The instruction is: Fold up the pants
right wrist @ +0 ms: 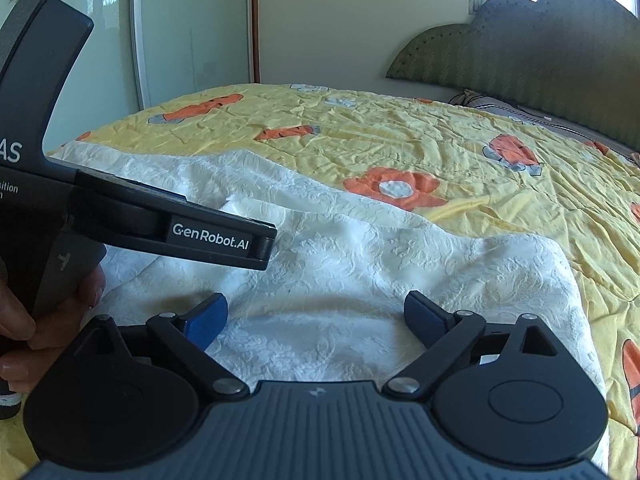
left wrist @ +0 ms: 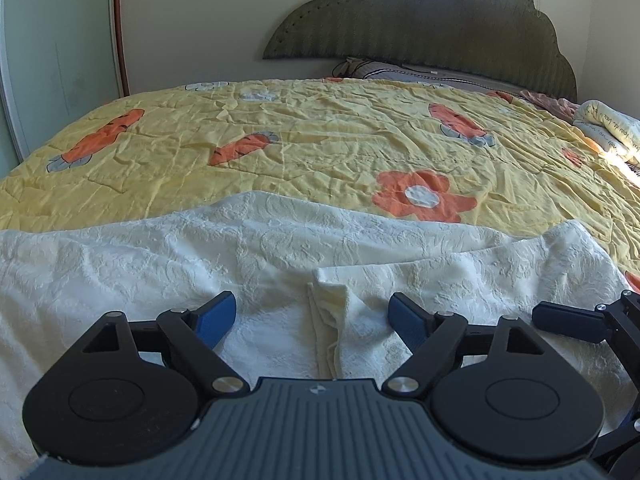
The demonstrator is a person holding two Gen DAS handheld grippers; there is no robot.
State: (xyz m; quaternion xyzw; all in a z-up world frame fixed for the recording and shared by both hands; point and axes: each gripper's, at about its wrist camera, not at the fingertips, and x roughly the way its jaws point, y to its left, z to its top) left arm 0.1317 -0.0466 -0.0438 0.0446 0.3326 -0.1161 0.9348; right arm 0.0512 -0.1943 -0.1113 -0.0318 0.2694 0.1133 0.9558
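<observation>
The cream-white textured pants [left wrist: 248, 256] lie spread flat on the yellow quilt, also in the right wrist view [right wrist: 360, 264]. My left gripper [left wrist: 312, 320] is open and empty, low over the pants, with a raised fold of fabric [left wrist: 328, 320] between its blue fingers [left wrist: 216, 316]. My right gripper [right wrist: 316, 316] is open and empty over the pants' near right part. The left gripper's body [right wrist: 160, 224] shows at the left of the right wrist view; a finger of the right gripper [left wrist: 568, 320] shows at the right of the left wrist view.
The yellow quilt [left wrist: 320, 148] with orange carrots and flowers covers the bed. A green headboard [left wrist: 432, 24] and pillows [left wrist: 400, 70] stand at the far end. A rolled blanket [left wrist: 612, 128] lies far right. Wardrobe doors [right wrist: 192, 32] stand to the left.
</observation>
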